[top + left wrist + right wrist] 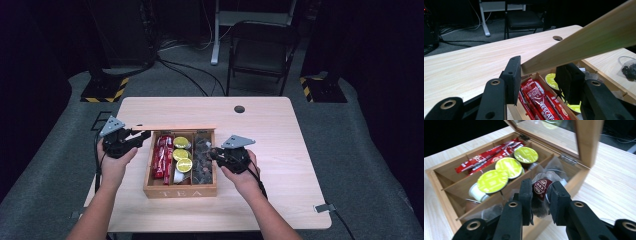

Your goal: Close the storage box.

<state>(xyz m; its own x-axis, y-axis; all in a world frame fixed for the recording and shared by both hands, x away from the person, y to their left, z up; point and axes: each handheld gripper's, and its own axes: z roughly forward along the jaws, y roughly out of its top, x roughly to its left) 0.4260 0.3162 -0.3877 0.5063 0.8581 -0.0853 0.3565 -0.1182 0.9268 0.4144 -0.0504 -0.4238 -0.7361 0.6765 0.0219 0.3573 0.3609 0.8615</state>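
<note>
Standing on grey carpet [350, 165], wooden table [280, 130]

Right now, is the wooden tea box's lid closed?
No, the left gripper holds the lid raised above the open box.

A pale wooden table [280, 125] with rounded corners carries the load, a round cable hole [239, 109] near its far edge; sitting directly on it, nearer the front edge and left of centre, a wooden tea box [180, 190] marked TEA
</note>
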